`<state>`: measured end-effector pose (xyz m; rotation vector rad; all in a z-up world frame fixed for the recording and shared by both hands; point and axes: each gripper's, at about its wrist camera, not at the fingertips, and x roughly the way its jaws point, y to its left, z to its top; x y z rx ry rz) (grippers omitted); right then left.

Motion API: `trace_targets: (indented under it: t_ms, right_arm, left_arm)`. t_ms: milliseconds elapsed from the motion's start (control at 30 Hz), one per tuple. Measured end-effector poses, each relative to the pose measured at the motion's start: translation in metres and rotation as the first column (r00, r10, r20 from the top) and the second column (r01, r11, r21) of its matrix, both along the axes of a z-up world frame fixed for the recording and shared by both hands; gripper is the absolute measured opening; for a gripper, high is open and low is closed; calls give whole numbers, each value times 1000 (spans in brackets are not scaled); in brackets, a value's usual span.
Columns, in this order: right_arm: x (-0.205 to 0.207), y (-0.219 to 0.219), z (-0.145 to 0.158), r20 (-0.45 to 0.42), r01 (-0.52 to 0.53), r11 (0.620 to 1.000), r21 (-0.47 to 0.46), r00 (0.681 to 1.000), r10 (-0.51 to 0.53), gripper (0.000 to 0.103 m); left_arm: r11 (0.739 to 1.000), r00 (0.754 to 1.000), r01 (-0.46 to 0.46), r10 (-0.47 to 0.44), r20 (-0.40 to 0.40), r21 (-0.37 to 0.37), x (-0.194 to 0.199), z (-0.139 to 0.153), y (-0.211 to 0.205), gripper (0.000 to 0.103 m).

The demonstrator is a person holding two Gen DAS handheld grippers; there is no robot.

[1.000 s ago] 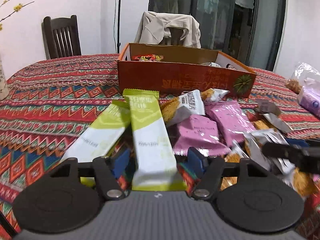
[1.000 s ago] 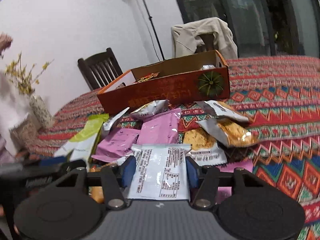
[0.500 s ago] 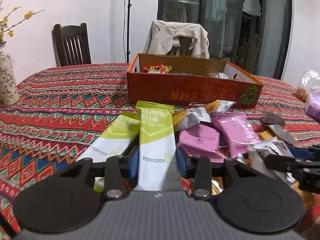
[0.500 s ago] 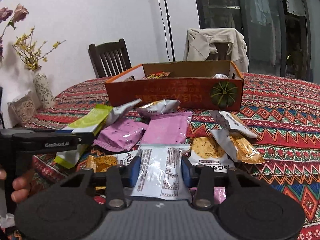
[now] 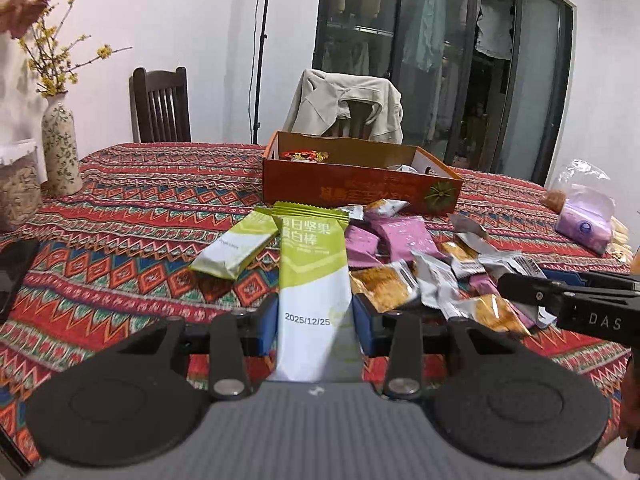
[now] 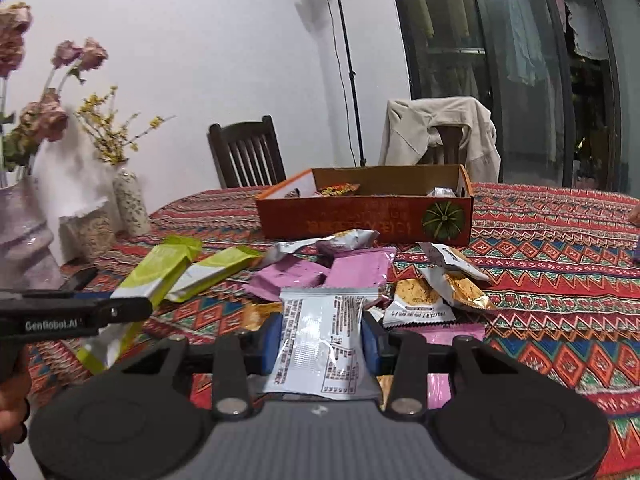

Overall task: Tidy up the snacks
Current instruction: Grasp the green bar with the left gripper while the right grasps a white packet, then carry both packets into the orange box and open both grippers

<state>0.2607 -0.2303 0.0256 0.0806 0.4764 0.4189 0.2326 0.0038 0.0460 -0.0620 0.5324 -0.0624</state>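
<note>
My left gripper (image 5: 315, 326) is shut on a green-and-white snack bar (image 5: 312, 280) and holds it above the table. My right gripper (image 6: 322, 340) is shut on a white snack packet (image 6: 320, 344), also lifted. A pile of pink packets (image 5: 400, 236) and gold packets (image 5: 384, 284) lies on the patterned tablecloth (image 5: 140, 216). A second green bar (image 5: 236, 248) lies left of the pile. An open orange cardboard box (image 5: 360, 184) stands behind the pile with a few snacks inside; it also shows in the right wrist view (image 6: 364, 216).
Vases (image 5: 60, 148) with flowers stand at the table's left edge. A dark phone (image 5: 14, 268) lies at the left. A clear bag (image 5: 584, 208) of snacks sits at the right. Two chairs (image 5: 160, 104) stand behind the table.
Both grippers closed on their packets and lifted them off the table. The views rose, so the box and room now show from higher up.
</note>
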Motion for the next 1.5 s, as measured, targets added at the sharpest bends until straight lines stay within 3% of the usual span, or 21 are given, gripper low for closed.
trace_targets:
  t_ms: [200,467,800,1033,1200,1333,1500]
  right_arm:
    - [-35,-12,3,17,4,999,33,1000,-5,40]
    - [-53,-32,3,18,36,998,59,999,-38,40]
    - [-30,-46,3,17,52,995,86,998,-53,40]
    - [32,-53,39,115,19,998,65,993,-27,40]
    - [120,-58,74,143,4,998,59,990,-13,40]
    - [219,-55,89,71,-7,997,83,997,1,40]
    - [346,-37,73,-111,13,996,87,994,-4,40]
  left_arm:
    - [1000,1000,1,-1,21,10,-27,10,-9,40]
    - [1000,999,10,-11,38,26,-36,16,-21,40]
    - [999,998,45,-46,41,24,4,25,-20,40]
    - [993,989,95,-102,108,71,97,56,-24,40]
    - [988,986,150,-153,71,47,202,83,-24,40]
    - [982,983,181,-181,-18,51,297,81,-37,40]
    - [980,982,162,-149,-113,112,399,48,-57,40]
